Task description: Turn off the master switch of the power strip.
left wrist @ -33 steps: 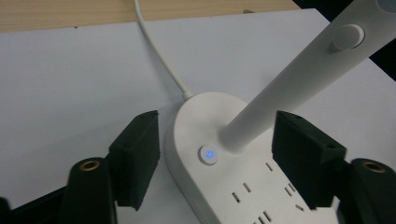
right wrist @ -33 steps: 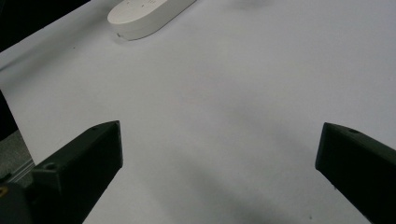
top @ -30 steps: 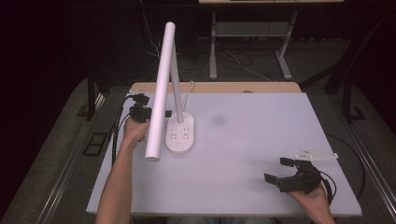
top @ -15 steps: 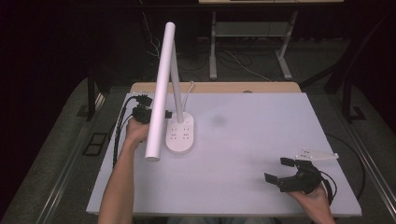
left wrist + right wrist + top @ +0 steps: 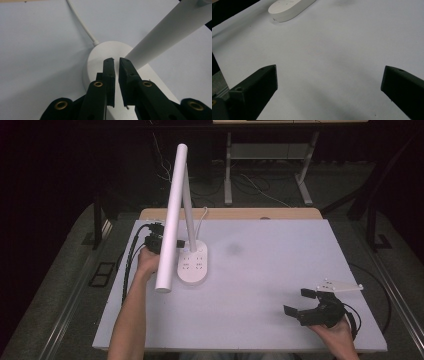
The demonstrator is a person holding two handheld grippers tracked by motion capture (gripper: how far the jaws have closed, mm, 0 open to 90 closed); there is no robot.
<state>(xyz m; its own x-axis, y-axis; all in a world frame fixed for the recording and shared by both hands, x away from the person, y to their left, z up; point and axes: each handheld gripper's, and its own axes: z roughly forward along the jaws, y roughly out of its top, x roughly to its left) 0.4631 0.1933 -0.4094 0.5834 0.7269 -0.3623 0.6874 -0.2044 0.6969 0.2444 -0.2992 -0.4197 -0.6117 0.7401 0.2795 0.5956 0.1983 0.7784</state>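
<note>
The left gripper (image 5: 116, 61) has its jaws drawn nearly together, a thin slit between the pads and nothing in it; they have just been closing. The tips hover over the rear end of the lamp base (image 5: 100, 58), just beside the foot of the white stem (image 5: 165, 35), which slants up to the right past the right-hand jaw. Whether the tips touch the base I cannot tell. A white cord (image 5: 82, 26) leaves the base's back edge and runs away over the table (image 5: 37, 50).

From the high view, the left gripper (image 5: 159, 241) sits at the table's left, partly behind the lamp head (image 5: 171, 220), a long white bar tilted toward the camera. The base (image 5: 194, 266), oval with socket holes on top, lies left of the table's middle.

The right gripper (image 5: 329, 82) has its jaws spread wide over bare table, holding nothing. In the high view it (image 5: 302, 302) rests near the front right corner, well apart from the lamp, with its grey plate (image 5: 340, 285) beside it.
</note>
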